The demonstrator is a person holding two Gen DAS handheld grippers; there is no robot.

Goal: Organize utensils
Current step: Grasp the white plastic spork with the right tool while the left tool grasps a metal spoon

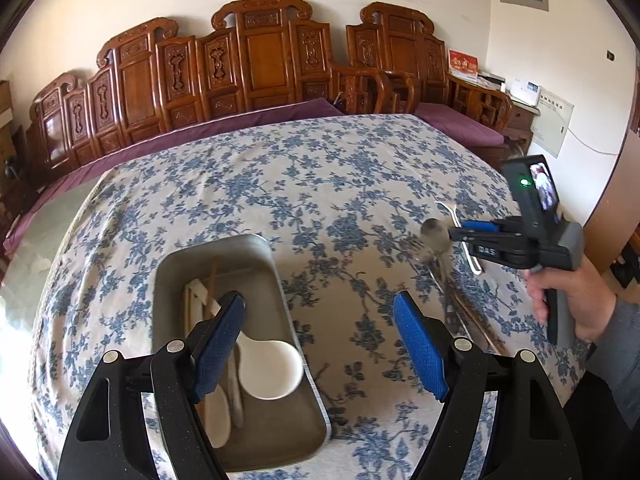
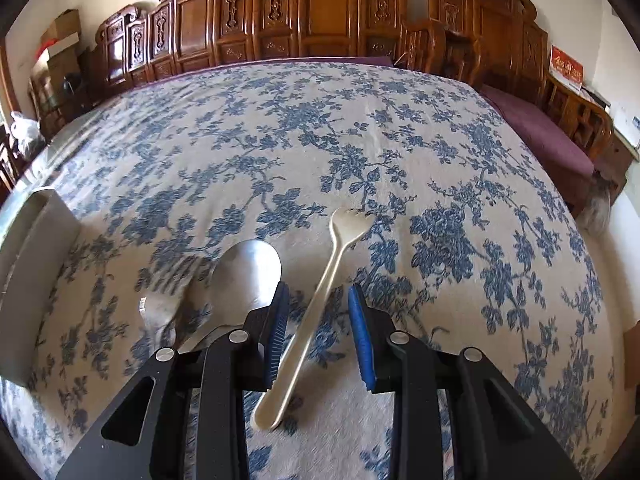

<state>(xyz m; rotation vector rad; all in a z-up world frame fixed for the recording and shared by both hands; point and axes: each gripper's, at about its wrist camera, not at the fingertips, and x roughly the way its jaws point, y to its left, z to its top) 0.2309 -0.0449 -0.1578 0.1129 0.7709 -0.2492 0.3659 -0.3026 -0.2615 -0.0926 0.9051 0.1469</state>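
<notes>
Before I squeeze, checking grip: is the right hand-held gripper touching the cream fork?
Apart. The right wrist view shows tablecloth between both blue pads and the cream fork; the right hand-held gripper straddles its handle, open.

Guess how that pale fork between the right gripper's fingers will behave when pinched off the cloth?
The fork looks like thin plastic, so probably light and a bit bendy. Lying flat on the tablecloth, its low handle may skid before the right gripper bites. Its flat handle makes rolling unlikely; it could pivot if pinched off-centre.
</notes>
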